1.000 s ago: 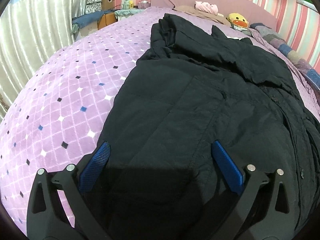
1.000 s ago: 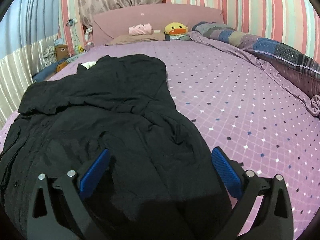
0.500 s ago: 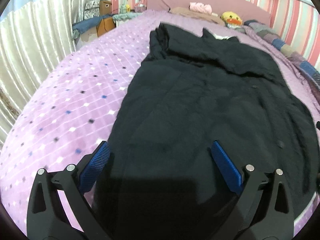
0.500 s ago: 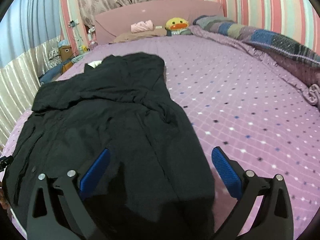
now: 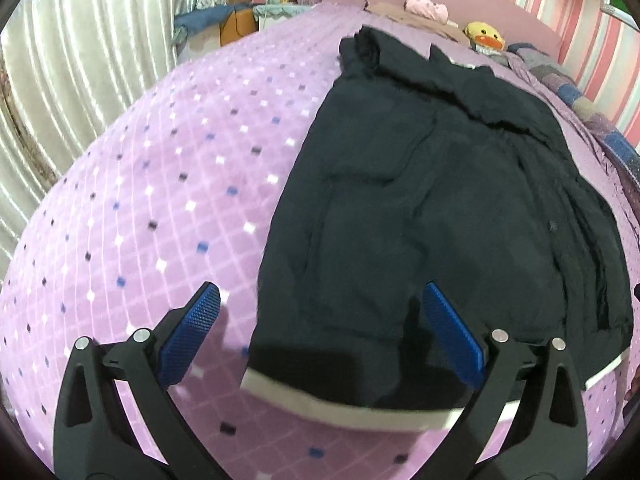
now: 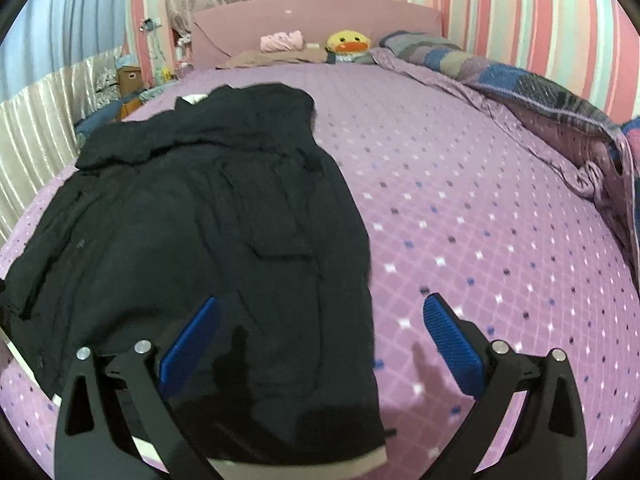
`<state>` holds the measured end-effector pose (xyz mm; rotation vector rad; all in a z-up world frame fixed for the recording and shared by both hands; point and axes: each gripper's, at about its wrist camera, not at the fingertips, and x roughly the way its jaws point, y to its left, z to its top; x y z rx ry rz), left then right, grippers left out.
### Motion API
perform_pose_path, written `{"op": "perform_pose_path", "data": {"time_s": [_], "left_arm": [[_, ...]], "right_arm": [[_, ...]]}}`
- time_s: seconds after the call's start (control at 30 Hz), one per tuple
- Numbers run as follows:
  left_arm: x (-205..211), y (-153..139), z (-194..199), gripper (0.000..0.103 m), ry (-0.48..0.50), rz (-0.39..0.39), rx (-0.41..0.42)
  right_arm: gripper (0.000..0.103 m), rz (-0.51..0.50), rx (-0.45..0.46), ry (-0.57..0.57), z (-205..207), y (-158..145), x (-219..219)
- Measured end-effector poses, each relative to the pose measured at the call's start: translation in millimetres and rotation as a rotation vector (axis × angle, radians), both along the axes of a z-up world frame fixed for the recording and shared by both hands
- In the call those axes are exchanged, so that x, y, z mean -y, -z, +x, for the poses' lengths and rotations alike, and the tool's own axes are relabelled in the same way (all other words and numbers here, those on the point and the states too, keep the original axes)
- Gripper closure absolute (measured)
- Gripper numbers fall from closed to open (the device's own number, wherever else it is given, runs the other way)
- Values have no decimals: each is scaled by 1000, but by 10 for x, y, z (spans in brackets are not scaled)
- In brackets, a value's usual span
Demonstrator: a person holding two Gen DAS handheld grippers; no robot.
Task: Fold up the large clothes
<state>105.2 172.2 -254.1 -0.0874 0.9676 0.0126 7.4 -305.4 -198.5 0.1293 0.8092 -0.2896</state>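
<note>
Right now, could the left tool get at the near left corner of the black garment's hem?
Probably yes. The left tool is open and hangs over that corner of the black garment, with its pale hem band showing between the blue pads. Nothing lies on or beside the corner, only purple bedspread.

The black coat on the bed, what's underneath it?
The black coat lies on the purple bedspread, with a pale strip showing under its near hem. Anything else beneath it is covered.
</note>
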Motion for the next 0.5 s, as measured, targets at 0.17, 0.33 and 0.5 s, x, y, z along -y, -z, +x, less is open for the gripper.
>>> {"op": "perform_pose_path", "data": {"time_s": [0.17, 0.33, 0.5], "left_arm": [[18, 149, -51, 9, 46, 17, -13], [23, 252, -37, 15, 65, -7, -27], [15, 308, -62, 16, 68, -21, -22]], "right_arm": [[2, 0, -4, -3, -76, 65, -13], [2, -15, 15, -28, -114, 82, -92], [2, 11, 46, -23, -189, 123, -79]]}}
